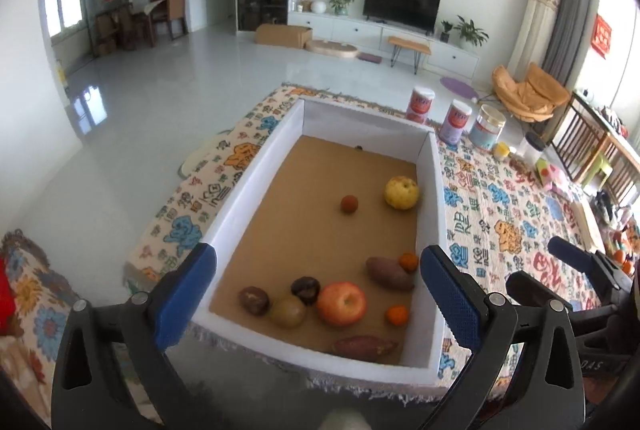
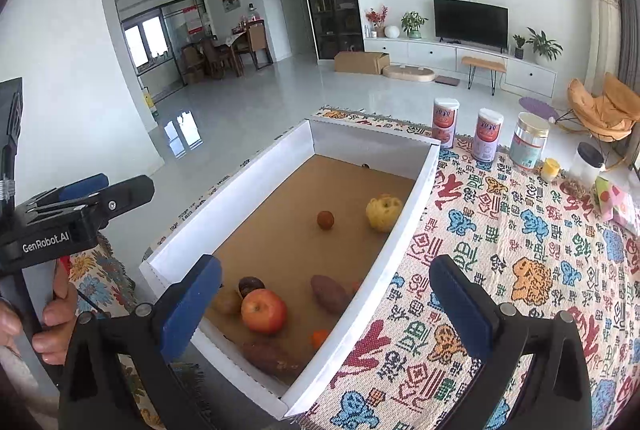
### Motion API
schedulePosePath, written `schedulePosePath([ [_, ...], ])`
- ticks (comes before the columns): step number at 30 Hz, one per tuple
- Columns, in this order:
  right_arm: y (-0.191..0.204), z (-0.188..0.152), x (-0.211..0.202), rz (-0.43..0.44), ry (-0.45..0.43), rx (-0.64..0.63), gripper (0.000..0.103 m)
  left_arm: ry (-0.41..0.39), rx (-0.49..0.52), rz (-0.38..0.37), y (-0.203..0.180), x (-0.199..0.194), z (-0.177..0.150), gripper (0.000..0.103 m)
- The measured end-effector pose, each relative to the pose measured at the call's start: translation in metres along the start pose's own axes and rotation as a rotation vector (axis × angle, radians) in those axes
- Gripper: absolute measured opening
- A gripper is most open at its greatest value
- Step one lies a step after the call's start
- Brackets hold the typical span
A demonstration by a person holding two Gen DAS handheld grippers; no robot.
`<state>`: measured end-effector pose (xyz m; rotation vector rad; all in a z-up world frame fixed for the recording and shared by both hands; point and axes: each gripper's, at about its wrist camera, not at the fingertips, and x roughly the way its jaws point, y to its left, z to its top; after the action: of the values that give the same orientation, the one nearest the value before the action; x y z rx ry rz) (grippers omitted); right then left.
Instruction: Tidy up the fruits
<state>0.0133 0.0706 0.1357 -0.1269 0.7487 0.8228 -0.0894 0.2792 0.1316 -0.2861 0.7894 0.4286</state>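
Observation:
A white box (image 1: 256, 166) with a brown floor sits on a patterned cloth. In it lie a red apple (image 1: 342, 303), a yellow apple (image 1: 401, 192), two sweet potatoes (image 1: 389, 273), small oranges (image 1: 397, 315), dark round fruits (image 1: 253, 301) and a small brown fruit (image 1: 349, 204). My left gripper (image 1: 316, 290) is open and empty, above the box's near end. My right gripper (image 2: 324, 298) is open and empty, above the box's near right wall (image 2: 384, 270); the red apple (image 2: 263, 311) lies between its fingers in view. The left gripper (image 2: 76, 206) shows at the right wrist view's left edge.
Three cans (image 2: 486, 139) and small jars (image 2: 586, 160) stand on the cloth (image 2: 520, 250) beyond the box's far right. A pink packet (image 2: 612, 202) lies at the right edge. The table edge drops to the floor at the left.

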Motion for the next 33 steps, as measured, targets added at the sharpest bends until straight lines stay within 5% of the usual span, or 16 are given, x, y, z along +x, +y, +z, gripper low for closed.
schedulePosePath([
  [2,0.005,-0.012,0.0,0.018,0.034,0.035,0.103,0.014,0.049,0.003,0.003,0.007,-0.017,0.102],
  [6,0.019,-0.039,0.011,0.014,0.091,0.05,0.103,0.075,0.033,0.211,0.012,0.034,-0.042,0.102],
  [14,0.044,-0.05,0.028,-0.051,0.157,0.024,0.103,0.013,0.056,0.22,0.013,0.029,-0.049,0.102],
  [21,0.05,-0.039,0.034,-0.128,0.186,0.02,0.103,0.064,0.05,0.18,0.012,0.04,-0.053,0.102],
  [33,0.054,-0.041,0.045,-0.137,0.281,0.044,0.103,0.09,0.046,0.168,0.012,0.042,-0.053,0.102],
])
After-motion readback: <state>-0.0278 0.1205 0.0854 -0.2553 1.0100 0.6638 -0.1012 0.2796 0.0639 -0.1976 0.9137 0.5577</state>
